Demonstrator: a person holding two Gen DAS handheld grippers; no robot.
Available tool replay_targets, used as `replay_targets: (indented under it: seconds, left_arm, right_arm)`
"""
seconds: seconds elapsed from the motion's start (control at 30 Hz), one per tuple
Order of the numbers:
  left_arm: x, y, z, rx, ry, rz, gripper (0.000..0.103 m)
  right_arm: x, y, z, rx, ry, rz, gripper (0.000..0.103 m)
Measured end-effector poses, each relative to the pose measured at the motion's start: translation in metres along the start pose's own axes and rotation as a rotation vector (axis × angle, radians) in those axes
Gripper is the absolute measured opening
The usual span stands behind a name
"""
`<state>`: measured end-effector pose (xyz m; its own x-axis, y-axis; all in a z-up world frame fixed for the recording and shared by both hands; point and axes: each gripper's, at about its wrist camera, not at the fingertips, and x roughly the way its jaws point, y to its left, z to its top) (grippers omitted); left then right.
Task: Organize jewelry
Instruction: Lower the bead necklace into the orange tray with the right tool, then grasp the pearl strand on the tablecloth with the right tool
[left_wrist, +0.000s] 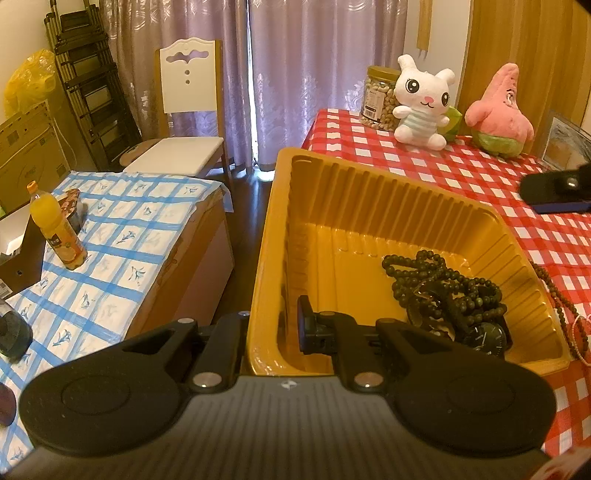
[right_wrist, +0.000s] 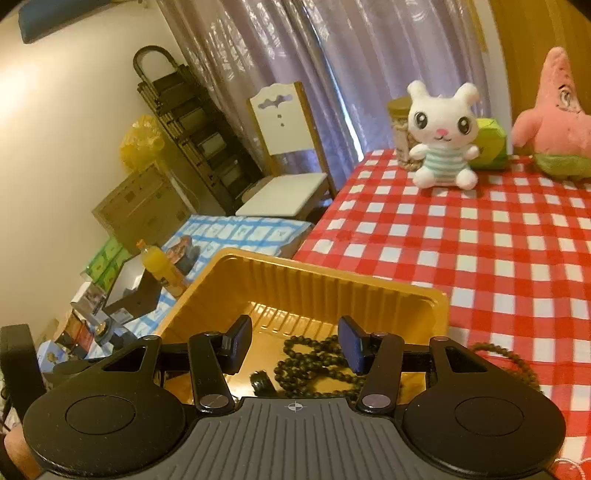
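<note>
A yellow plastic tray sits at the edge of a table covered in a red-and-white checked cloth, in a room hung with mauve curtains. The left gripper pinches the tray's near-left wall, one finger inside and the other outside the rim. Just ahead and to the right of that gripper, on the tray floor, lies a heap of dark bead strings with a black watch at its near side. A further brown bead strand and what looks like a thin pink bracelet, hard to make out at the frame edge, rest on the cloth right of the tray.

The right gripper hovers over the tray's near end with its fingers spread wide and nothing between them; the beads lie directly below and ahead of it.

Far ahead on the table stand a white bunny toy, a pink starfish toy and a jar of nuts. Left of the left gripper, a lower surface in blue-checked cloth carries an orange drink bottle; beyond it stand a white-backed chair, cardboard boxes and folded dark racks.
</note>
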<state>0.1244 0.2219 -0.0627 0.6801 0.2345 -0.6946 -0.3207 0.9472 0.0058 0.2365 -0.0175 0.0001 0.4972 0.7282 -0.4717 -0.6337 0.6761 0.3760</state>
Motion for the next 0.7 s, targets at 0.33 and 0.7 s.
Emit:
replay_targets:
  seconds: [0.33, 0.7]
  left_arm:
    - [0.0, 0.001, 0.0, 0.003, 0.007, 0.006, 0.01]
    - [0.002, -0.003, 0.001, 0.029, 0.016, 0.016, 0.01]
  right_arm:
    - [-0.069, -0.048, -0.049, 0.078, -0.012, -0.162, 0.052]
    - [-0.127, -0.113, -0.098, 0.195, 0.024, -0.402, 0.052]
